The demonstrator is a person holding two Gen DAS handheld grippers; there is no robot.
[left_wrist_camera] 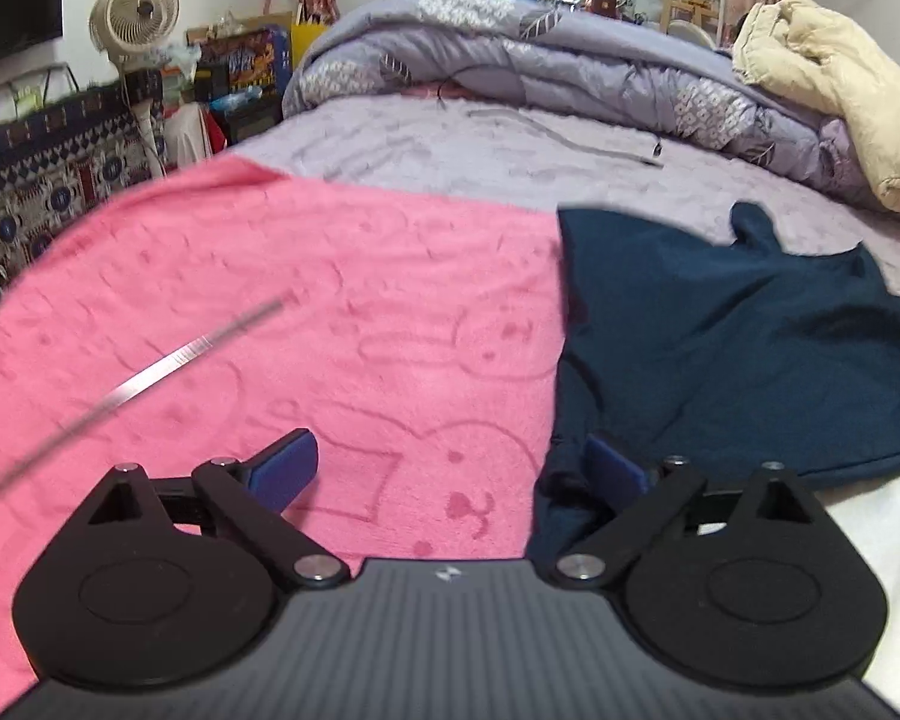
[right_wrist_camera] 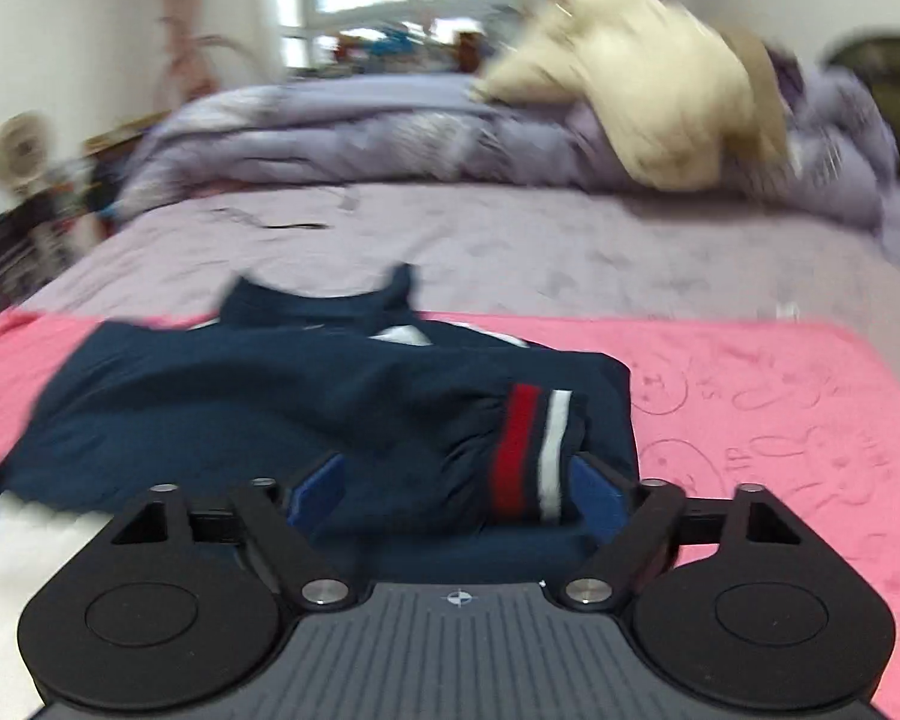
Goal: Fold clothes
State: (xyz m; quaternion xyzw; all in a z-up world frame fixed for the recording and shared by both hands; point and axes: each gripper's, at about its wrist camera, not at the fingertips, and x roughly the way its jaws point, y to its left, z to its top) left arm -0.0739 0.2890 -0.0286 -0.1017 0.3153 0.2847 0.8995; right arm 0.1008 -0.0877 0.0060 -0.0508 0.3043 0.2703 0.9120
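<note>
A navy jacket lies spread on a pink blanket over the bed, at the right of the left wrist view. My left gripper is open above the blanket, and its right fingertip is at the jacket's left hem. In the blurred right wrist view the jacket lies crumpled ahead. Its sleeve cuff, striped red and white, rests between the fingers of my right gripper, which stands open around it.
A rolled lilac quilt and a cream coat lie across the far side of the bed. A thin cable runs over the lilac sheet. A fan and clutter stand left of the bed. A blurred silver strip crosses the left wrist view.
</note>
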